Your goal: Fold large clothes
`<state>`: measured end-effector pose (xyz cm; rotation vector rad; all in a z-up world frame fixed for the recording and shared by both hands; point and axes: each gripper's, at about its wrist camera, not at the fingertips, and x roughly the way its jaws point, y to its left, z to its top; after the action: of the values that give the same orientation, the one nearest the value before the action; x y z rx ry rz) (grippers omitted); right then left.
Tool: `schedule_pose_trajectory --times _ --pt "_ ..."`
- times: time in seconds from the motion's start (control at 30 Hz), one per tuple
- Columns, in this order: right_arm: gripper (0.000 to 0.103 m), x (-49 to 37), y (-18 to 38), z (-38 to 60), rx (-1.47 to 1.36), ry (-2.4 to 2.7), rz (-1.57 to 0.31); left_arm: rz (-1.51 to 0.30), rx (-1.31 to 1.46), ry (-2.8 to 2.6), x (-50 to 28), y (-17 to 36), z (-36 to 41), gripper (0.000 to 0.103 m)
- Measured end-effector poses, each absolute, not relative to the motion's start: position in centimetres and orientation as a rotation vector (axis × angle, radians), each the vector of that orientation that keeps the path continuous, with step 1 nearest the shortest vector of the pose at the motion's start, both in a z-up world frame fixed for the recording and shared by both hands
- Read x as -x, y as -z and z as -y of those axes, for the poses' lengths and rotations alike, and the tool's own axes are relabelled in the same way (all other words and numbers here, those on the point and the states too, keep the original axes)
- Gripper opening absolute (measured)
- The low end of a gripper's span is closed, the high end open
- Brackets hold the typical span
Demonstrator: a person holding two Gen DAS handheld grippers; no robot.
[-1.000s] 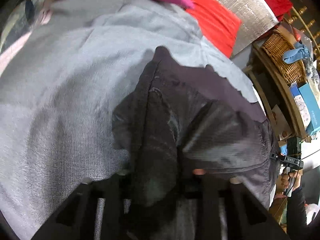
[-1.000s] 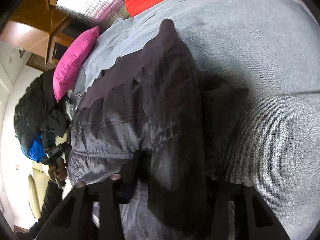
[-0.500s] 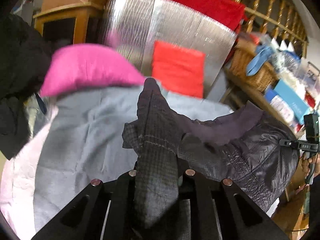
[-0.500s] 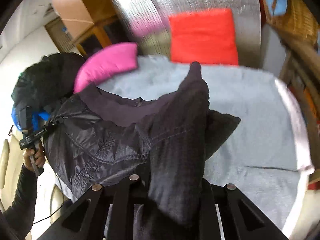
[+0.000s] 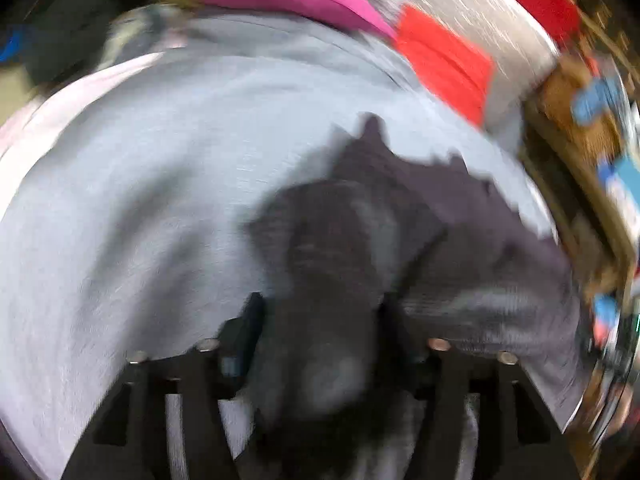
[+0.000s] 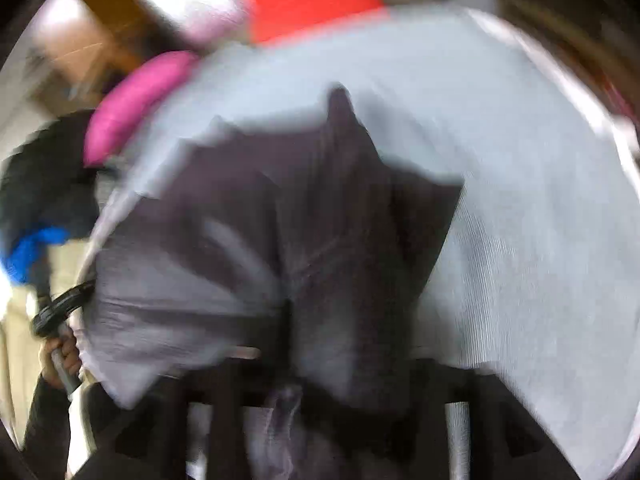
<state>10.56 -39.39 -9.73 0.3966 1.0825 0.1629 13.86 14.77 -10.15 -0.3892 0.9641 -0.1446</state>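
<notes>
Bed [image 5: 140, 200], grey cover: dark jacket [image 5: 460, 240] lies across its near half, 5 o'clock in left wrist view, centre to 8 o'clock in right.

Left gripper [image 5: 320, 340] and right gripper [image 6: 352, 360]: jaws have just been opening, each about half spread with a fold of jacket between; blur hides whether pads press.

Step, judged: release the fold. Let cloth drop clear before withdrawing, keep both edges level.

Hidden: sleeves, hem, fingertips. Pink pillow [image 6: 136, 100] at 10 o'clock.
</notes>
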Motion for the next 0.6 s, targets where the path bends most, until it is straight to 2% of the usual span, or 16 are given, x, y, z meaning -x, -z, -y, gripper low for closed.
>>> schedule_pose_trajectory --times 0.07,0.1,0.27,0.33,0.37,0.4,0.5,0.6 --pt "0.063 -9.1 8.9 40.4 -0.469 -0.133 -1.013 -0.930 0.438 0.136 -12.9 7.8 -16.1 0.067" --pt "0.069 -8.5 8.0 40.8 -0.477 -0.109 -0.989 -0.901 0.419 0.123 -12.4 6.5 -16.5 0.069" --pt "0.070 -6.3 1.9 41.2 -0.433 0.010 -0.861 -0.743 0.307 0.013 -9.5 0.6 -16.0 0.071" --pt "0.071 -6.2 -0.9 39.0 -0.425 -0.084 -0.793 -0.703 0.272 0.042 -8.5 -0.4 -13.9 0.077" --pt "0.077 -6.3 -1.5 38.2 -0.423 -0.134 -0.779 -0.689 0.240 0.059 -8.1 -0.6 -12.4 0.078" --pt "0.078 -6.9 -1.9 36.9 -0.434 -0.209 -0.775 -0.679 0.209 0.067 -8.0 -0.7 -10.7 0.079" --pt "0.078 -9.3 -1.4 34.5 -0.503 -0.384 -0.787 -0.701 0.118 0.091 -8.3 0.6 -6.4 0.079" --pt "0.079 -12.7 2.1 35.7 -0.656 -0.401 -0.854 -0.761 0.048 0.127 -9.3 3.5 -3.0 0.079"
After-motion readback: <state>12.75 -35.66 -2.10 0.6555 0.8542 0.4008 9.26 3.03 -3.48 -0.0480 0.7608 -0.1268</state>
